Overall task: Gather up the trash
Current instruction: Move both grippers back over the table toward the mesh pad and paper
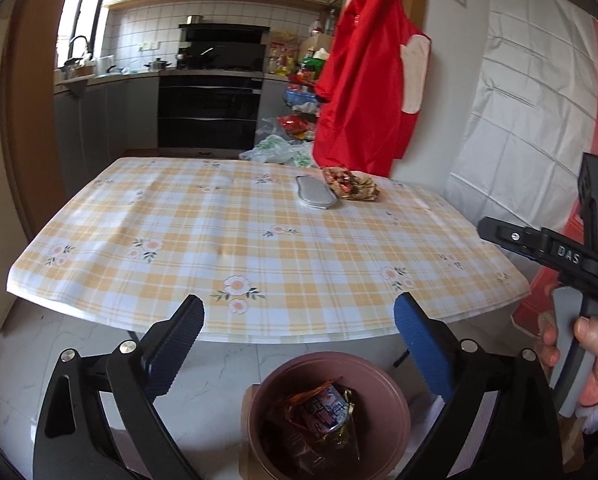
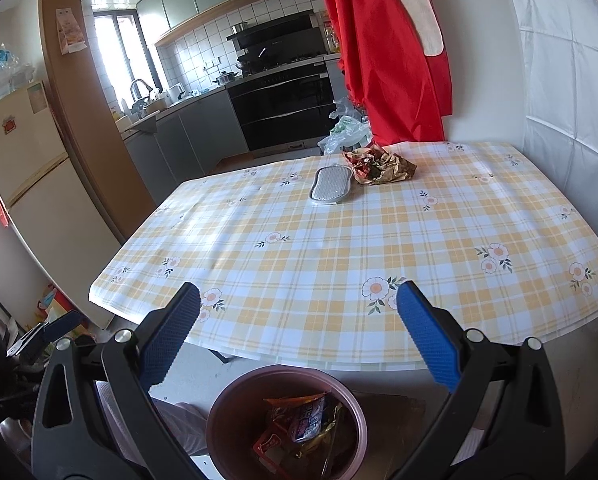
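Note:
A crumpled red and gold snack wrapper (image 1: 351, 184) lies at the far side of the table (image 1: 219, 248), next to a grey oval pad (image 1: 315, 198). Both show in the right wrist view too: wrapper (image 2: 379, 166), pad (image 2: 331, 186). A pink bin (image 1: 379, 376) holding several wrappers (image 1: 323, 408) stands on the floor in front of the table, below both grippers; it shows in the right wrist view (image 2: 235, 408). My left gripper (image 1: 299, 318) is open and empty above the bin. My right gripper (image 2: 299, 306) is open and empty over the table's near edge.
The table has a yellow checked cloth (image 2: 339, 248). A red garment (image 1: 367, 92) hangs at the far right corner. Plastic bags (image 1: 275, 150) lie on the floor behind the table. A fridge (image 2: 31, 184) stands to the left. A white wall (image 2: 563, 80) lies along the right.

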Demonstrator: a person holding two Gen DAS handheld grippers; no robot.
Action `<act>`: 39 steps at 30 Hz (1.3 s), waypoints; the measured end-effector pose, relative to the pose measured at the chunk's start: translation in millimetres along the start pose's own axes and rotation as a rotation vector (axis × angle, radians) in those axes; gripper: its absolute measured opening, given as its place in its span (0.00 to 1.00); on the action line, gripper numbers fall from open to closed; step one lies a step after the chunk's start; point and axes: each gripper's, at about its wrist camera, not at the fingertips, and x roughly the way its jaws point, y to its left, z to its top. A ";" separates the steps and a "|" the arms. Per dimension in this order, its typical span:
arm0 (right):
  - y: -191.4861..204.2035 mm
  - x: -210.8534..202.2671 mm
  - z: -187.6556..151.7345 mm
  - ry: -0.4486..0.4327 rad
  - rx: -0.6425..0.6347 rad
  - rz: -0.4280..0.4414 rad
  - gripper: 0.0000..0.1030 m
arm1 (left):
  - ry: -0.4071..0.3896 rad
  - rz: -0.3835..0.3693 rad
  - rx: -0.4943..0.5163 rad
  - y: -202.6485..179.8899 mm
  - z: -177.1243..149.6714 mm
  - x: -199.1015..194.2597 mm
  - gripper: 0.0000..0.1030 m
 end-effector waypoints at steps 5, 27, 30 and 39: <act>0.6 3.0 -2.4 0.009 -0.003 -0.007 0.94 | 0.018 0.047 -0.030 11.5 -2.9 4.5 0.94; -27.5 47.0 -18.2 0.097 0.046 -0.044 0.94 | 0.095 0.115 -0.092 36.8 -13.3 39.8 0.94; -37.9 59.8 -20.4 0.114 0.059 -0.053 0.94 | 0.117 0.118 -0.091 38.4 -11.2 55.3 0.94; -94.5 107.1 4.2 0.128 0.071 -0.114 0.94 | 0.153 0.081 0.031 17.9 32.4 136.2 0.94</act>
